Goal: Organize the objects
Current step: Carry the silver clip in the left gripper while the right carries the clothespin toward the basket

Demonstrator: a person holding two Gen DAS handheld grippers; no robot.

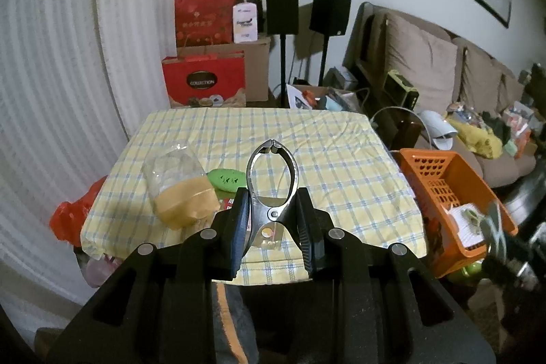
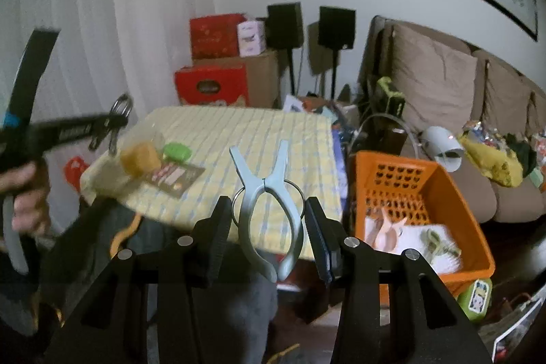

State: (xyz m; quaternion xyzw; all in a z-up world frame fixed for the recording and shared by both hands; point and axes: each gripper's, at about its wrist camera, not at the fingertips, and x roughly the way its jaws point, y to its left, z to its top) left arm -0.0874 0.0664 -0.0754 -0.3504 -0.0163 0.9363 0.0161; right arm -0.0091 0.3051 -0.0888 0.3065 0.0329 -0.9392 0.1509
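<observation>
Left gripper (image 1: 273,220) fingers clamp metal cracker (image 1: 272,183), long axis pointing far; right gripper (image 2: 269,234) fingers clamp pale clip (image 2: 268,210), tips far; orange basket (image 2: 474,217) right of worktop (image 2: 211,193), nearer right hand, probably clip drops first

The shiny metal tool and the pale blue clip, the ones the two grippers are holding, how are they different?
The shiny metal tool is dark, glossy steel; the pale blue clip is matte and light blue.
The tool's far tips meet, closed in a point; the clip's far ends spread in a V.
The tool has a rivet at its crossing; the clip has a wire ring around its middle.
Both are pinched between gripper pads and point away toward the checked table.
</observation>
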